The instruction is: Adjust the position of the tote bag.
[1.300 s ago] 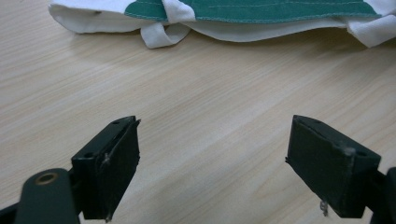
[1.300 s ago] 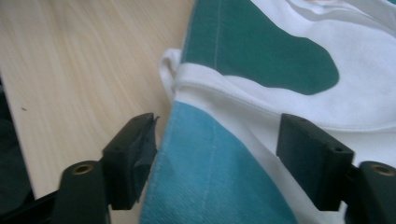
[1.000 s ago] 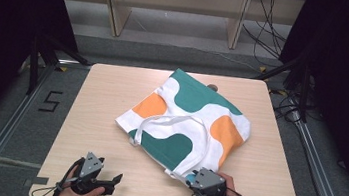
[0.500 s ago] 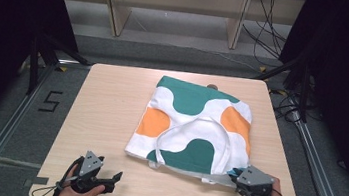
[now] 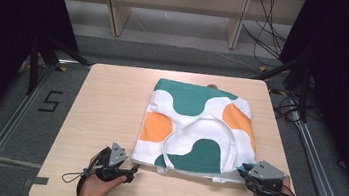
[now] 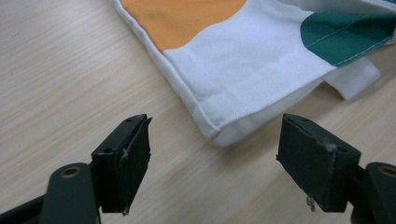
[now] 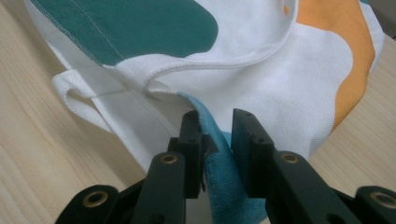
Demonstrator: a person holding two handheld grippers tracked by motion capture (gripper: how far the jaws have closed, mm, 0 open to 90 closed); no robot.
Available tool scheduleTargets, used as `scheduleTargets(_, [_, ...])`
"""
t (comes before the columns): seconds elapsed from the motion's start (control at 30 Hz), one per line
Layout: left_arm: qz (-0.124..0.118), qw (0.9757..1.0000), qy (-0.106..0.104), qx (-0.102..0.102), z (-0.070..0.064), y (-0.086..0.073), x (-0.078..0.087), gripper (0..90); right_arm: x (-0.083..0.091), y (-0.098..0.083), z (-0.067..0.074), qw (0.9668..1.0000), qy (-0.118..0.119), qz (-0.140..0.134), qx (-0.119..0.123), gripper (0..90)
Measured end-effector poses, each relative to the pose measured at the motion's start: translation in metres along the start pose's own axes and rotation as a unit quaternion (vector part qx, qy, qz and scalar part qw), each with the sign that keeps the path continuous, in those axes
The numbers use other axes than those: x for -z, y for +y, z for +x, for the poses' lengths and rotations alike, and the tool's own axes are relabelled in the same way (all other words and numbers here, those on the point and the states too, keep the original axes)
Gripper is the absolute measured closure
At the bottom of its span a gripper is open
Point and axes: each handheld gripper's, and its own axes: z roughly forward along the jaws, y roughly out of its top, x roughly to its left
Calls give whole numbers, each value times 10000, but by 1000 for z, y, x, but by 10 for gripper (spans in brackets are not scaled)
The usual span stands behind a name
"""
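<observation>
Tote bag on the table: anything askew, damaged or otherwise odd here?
Nothing looks damaged. The tote bag lies flat but slightly turned against the table edges, with one white handle looped loosely across its top. The right claw pinches a near corner; the left claw sits open around the other near corner.

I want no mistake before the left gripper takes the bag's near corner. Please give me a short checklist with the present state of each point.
1. Left gripper jaws open wide: ok.
2. Near corner of the tote bag lies between the left jaws: not ok, it sits just ahead of them.
3. Right gripper shut on the bag's edge: ok.
4. Bag lies flat on the table: ok, mostly flat.
5. Handle loop away from the left corner: ok.
6. Grip firm enough for lifting: cannot tell.
</observation>
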Motion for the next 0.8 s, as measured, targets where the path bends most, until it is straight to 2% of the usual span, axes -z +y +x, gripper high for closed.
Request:
scheduleTargets(0.1, [15,9999,122,-17,1,3,-7,283,-1,0,0,10000,-8,21,-69,730])
scheduleTargets(0.13, [-69,9998,180,22,1,4,-11,291,-1,0,-1,10000,-1,2,-95,726])
scheduleTargets(0.17, [26,9997,201,-163,3,5,-11,291,-1,-1,-1,9999,7,-2,-122,716])
scheduleTargets(0.23, [34,9997,208,-94,2,6,-15,287,-1,-1,-2,10000,21,-25,-72,712])
scheduleTargets(0.27, [54,9994,266,-200,2,7,-18,288,-2,-1,-2,10000,12,-23,-83,691])
scheduleTargets(0.3, [48,9994,274,-186,1,8,-21,289,-1,-1,-1,10000,-5,-10,-99,682])
scheduleTargets(0.33, [65,9986,380,-375,0,11,-24,282,0,-1,2,9998,-22,36,-208,681])
scheduleTargets(0.4, [11,9987,405,-320,-1,12,-27,273,0,0,2,9999,-14,40,-131,680])
scheduleTargets(0.43, [29,9979,471,-437,-1,15,-30,273,-1,0,2,9999,-48,53,-105,680])
scheduleTargets(0.47, [16,9981,443,-418,-1,15,-32,274,-1,-1,3,9999,-47,84,-77,676])
scheduleTargets(0.53, [-32,9979,461,-448,-2,17,-36,311,-2,-2,3,9999,-46,94,0,665])
scheduleTargets(0.57, [-68,9971,492,-574,-2,21,-39,323,-2,-2,4,9998,-102,146,-29,638])
scheduleTargets(0.63, [-117,9972,493,-542,-3,22,-41,331,-2,-2,6,9997,-91,206,-11,625])
scheduleTargets(0.67, [-96,9977,388,-543,-2,24,-42,353,-2,-2,7,9996,-79,245,-61,607])
scheduleTargets(0.7, [-139,9976,389,-549,-2,24,-43,404,-2,-4,9,9996,-62,263,43,593])
scheduleTargets(0.77, [-73,9964,424,-736,-1,25,-44,428,-1,-5,11,9994,-73,330,-20,592])
scheduleTargets(0.8, [-173,9953,464,-834,-1,26,-45,526,1,-5,11,9995,-104,307,-52,590])
